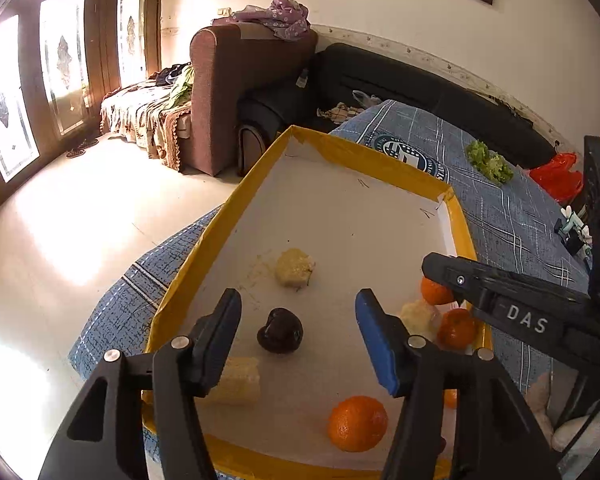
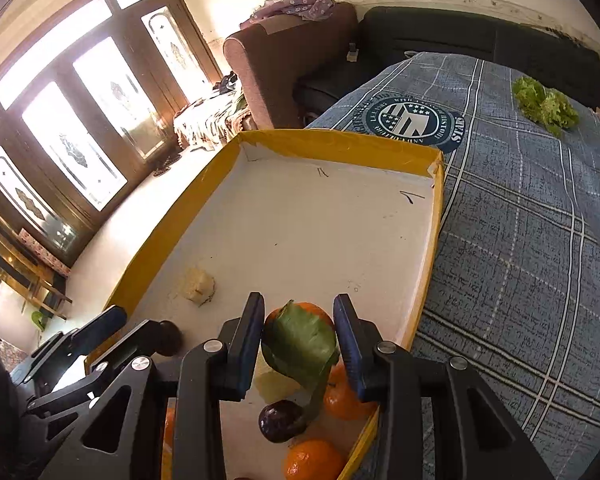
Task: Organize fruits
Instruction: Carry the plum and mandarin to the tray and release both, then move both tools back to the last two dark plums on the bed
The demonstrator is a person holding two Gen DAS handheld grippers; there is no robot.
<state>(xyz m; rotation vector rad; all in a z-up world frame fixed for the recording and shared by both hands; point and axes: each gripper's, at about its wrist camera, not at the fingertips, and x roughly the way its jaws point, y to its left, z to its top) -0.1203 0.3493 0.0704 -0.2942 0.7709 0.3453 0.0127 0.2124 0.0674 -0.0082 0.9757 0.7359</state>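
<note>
A yellow-rimmed tray with a white floor lies on a blue checked cloth. In the left wrist view my left gripper is open above a dark purple fruit. An orange, pale corn pieces and more oranges lie in the tray. In the right wrist view my right gripper holds an orange with a green leaf between its blue pads, low over the tray's near right corner. Below it lie a dark fruit and oranges.
A lettuce bunch lies on the cloth at the far right. A red bag sits beyond it. A brown armchair and a black sofa stand behind the table. The floor drops off left of the tray.
</note>
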